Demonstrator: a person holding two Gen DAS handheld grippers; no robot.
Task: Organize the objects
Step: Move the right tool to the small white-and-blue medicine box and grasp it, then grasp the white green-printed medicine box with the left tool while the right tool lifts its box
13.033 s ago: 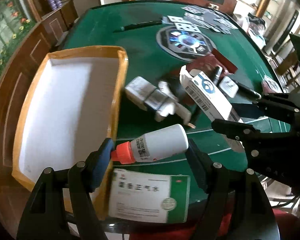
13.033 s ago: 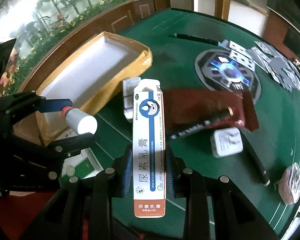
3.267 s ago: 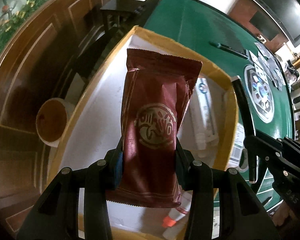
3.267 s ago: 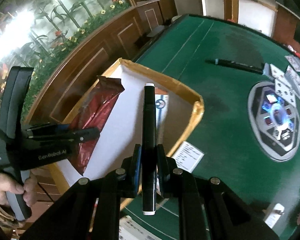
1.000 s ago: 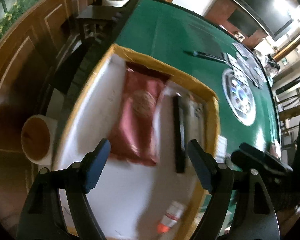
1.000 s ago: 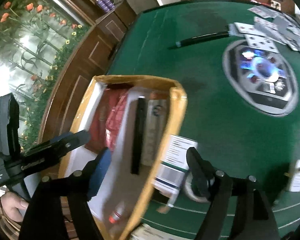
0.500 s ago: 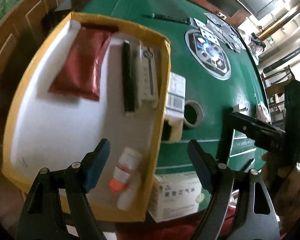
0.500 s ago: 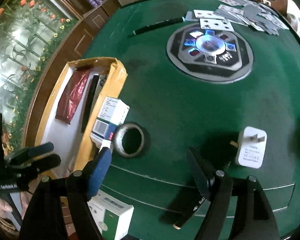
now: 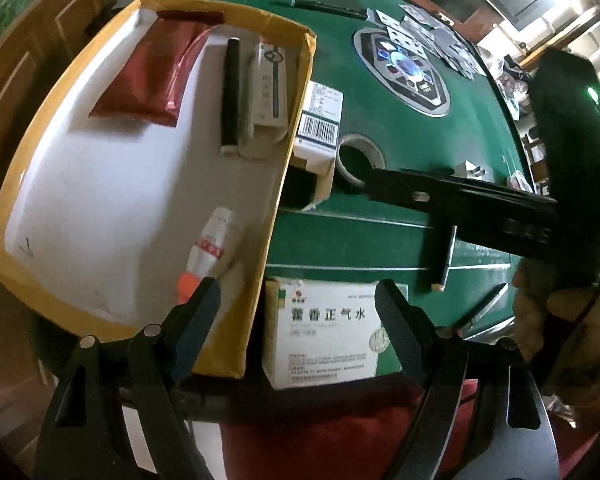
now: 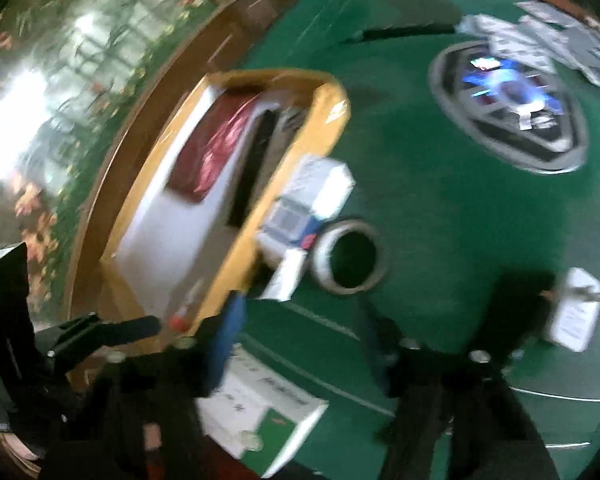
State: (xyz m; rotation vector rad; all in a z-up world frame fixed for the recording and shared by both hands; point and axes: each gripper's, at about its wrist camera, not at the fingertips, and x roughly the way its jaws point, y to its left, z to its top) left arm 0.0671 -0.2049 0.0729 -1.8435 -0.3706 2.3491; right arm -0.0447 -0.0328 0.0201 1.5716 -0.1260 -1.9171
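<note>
Four items lie in the cardboard tray (image 9: 288,128): red pouch (image 9: 152,68), black marker (image 9: 230,92), ointment box (image 9: 270,92), dropper bottle (image 9: 210,252). Both grippers, left (image 9: 296,316) and right (image 10: 300,344), gape empty. A medicine box (image 9: 328,336), tape roll (image 9: 358,156) and second box (image 9: 320,120) sit outside on the green table (image 9: 352,240).

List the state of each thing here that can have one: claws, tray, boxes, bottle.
Left claw: open, holding nothing.
Right claw: open, holding nothing.
Yellow-rimmed cardboard tray: partly filled.
Dark red foil pouch: flat in tray.
White bottle with orange cap: lying in tray.
Green-and-white medicine box: closed, outside tray.
Roll of tape: flat on table.

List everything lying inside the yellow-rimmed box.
Inside the box: a red pouch, a black pen, a white carton and a small orange-capped bottle. The near wall hides the floor right behind it.
</note>
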